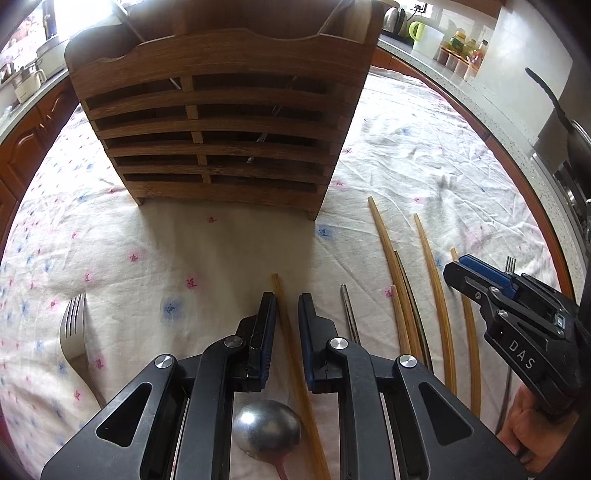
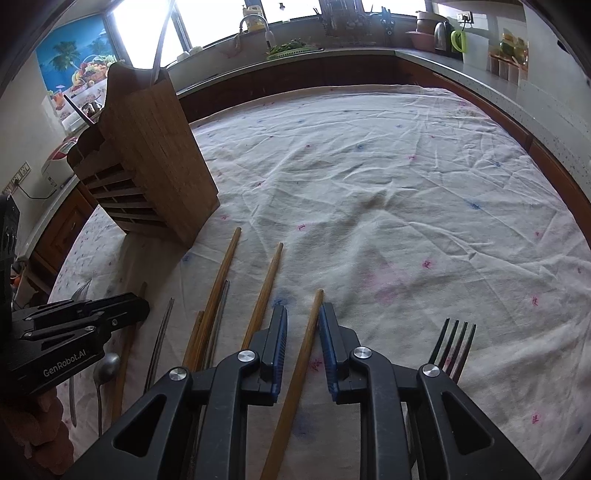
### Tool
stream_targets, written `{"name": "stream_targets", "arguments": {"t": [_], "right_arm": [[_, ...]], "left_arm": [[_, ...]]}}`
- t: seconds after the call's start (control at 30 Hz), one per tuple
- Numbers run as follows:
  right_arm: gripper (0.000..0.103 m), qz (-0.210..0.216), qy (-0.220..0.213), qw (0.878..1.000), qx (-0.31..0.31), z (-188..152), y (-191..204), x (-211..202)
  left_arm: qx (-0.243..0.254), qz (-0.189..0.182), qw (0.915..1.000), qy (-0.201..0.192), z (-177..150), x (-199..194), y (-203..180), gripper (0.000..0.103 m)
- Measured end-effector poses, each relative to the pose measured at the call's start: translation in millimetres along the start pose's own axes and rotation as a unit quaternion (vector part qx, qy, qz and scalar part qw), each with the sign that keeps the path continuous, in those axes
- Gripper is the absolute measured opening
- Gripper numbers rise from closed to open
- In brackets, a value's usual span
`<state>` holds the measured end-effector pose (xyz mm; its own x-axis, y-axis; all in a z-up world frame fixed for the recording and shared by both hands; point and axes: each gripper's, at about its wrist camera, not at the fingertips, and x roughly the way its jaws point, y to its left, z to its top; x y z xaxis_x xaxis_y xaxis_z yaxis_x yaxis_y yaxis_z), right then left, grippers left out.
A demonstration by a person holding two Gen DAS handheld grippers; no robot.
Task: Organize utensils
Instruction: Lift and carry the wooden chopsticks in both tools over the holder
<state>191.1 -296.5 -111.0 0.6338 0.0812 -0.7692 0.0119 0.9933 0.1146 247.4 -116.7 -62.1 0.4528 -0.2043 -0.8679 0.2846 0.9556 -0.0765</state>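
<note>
Far left on the floral tablecloth (image 2: pixel 406 192): slatted wooden utensil holder (image 1: pixel 218 122), upright. Near: loose bamboo chopsticks (image 2: pixel 264 291), steel fork (image 2: pixel 456 345), spoon (image 1: pixel 267 428). Left gripper (image 1: pixel 287 306) and right gripper (image 2: pixel 303 319) both apart, each straddling one chopstick, unclamped.

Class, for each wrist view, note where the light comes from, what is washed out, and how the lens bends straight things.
Left wrist view: the window above the wooden utensil holder is blown white, the holder's front is shaded, and the chopsticks bow outward. Right wrist view: the window is overexposed, the counter edge curves, and the corners go black.
</note>
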Motion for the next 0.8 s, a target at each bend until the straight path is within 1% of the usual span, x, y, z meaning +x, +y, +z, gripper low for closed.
{"name": "stream_targets", "arguments": {"t": [0.03, 0.07, 0.1, 0.13, 0.17, 0.23, 0.3, 0.37, 0.5, 0.73, 0.77, 0.8], "right_arm": [[0.02, -0.003, -0.002, 1.0, -0.003, -0.3, 1.0, 0.2], [0.016, -0.009, -0.004, 1.0, -0.003, -0.6, 1.2, 0.2], [0.012, -0.009, -0.004, 1.0, 0.001, -0.6, -0.2, -0.1], [0.008, 0.004, -0.003, 1.0, 0.012, -0.5, -3.1, -0.6], [0.007, 0.014, -0.002, 1.0, 0.023, -0.6, -6.2, -1.5], [0.006, 0.021, -0.004, 0.999, 0.029, -1.4, -7.0, -6.5], [0.005, 0.033, -0.011, 0.999, 0.033, -1.4, -6.1, -15.4], [0.005, 0.043, -0.023, 0.998, 0.034, 0.0, -3.3, -27.7], [0.005, 0.062, -0.049, 0.996, 0.036, 4.7, 1.8, -54.8], [0.005, 0.08, -0.088, 0.992, 0.032, 8.3, 11.7, -96.8], [0.005, 0.082, -0.093, 0.992, 0.031, 8.5, 12.8, -102.6], [0.005, 0.085, -0.099, 0.991, 0.03, 8.6, 14.1, -108.7]], "left_arm": [[0.005, 0.005, 1.0, -0.003, 0.0, 0.0, -5.5, 0.01], [0.008, 0.007, 0.9999, -0.005, -0.6, -0.5, -7.0, 0.006], [0.006, 0.002, 1.0, -0.005, -1.8, -1.8, -9.1, 0.006], [0.001, -0.006, 1.0, -0.004, -3.1, -3.1, -8.9, 0.006], [-0.007, -0.018, 0.9998, -0.002, -3.1, -3.2, -6.0, 0.006], [-0.021, -0.036, 0.9991, -0.003, -5.6, -6.8, 1.3, 0.005], [-0.031, -0.049, 0.9983, -0.011, -8.3, -16.3, 7.1, 0.005], [-0.042, -0.072, 0.9963, -0.02, -11.1, -28.5, 18.0, 0.005], [-0.049, -0.093, 0.9934, -0.046, -16.9, -58.6, 32.3, 0.005], [-0.047, -0.122, 0.9874, -0.089, -33.0, -109.0, 47.9, 0.005], [-0.049, -0.127, 0.9863, -0.094, -21.0, -107.8, 43.4, 0.005], [-0.052, -0.134, 0.9846, -0.099, -22.8, -114.5, 46.9, 0.004]]}}
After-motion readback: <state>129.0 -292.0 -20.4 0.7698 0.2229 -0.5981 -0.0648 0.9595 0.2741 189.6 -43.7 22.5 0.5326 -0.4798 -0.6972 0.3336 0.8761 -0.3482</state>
